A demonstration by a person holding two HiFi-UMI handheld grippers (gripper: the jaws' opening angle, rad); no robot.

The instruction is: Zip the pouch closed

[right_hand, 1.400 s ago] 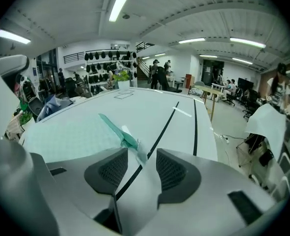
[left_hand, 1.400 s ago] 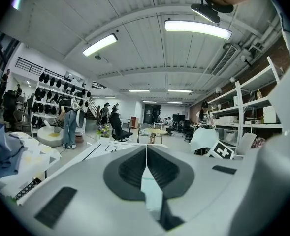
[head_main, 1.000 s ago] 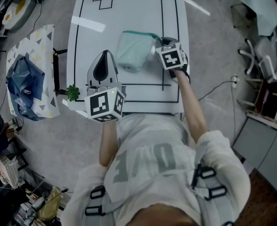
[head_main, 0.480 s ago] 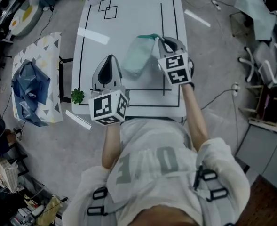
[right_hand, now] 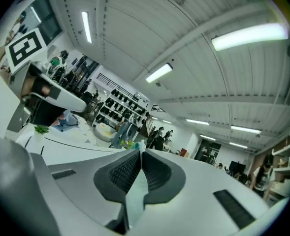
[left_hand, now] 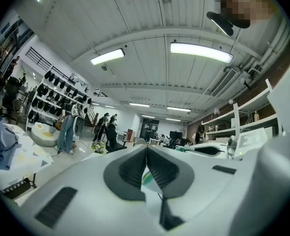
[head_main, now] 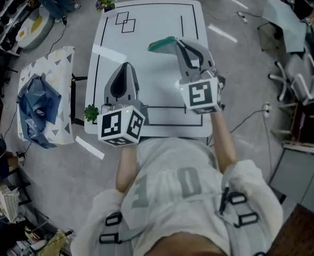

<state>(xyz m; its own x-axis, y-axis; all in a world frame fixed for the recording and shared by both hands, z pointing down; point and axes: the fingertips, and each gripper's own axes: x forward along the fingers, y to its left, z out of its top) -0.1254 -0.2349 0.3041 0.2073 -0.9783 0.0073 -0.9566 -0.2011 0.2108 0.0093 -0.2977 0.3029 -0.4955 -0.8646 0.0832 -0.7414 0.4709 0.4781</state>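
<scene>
While aloft, pouch [head_main: 161, 44] between right jaws

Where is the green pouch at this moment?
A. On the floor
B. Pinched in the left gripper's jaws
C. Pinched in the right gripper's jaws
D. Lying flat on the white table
C: pale green fabric of the pouch sits pinched between the closed jaws of the right gripper.

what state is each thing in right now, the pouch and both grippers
pouch, held up off the table by the right gripper, seen edge-on; zip open or closed cannot be told
right gripper, shut on the pouch's pale green fabric
left gripper, shut, nothing between its jaws, apart from the pouch
</scene>
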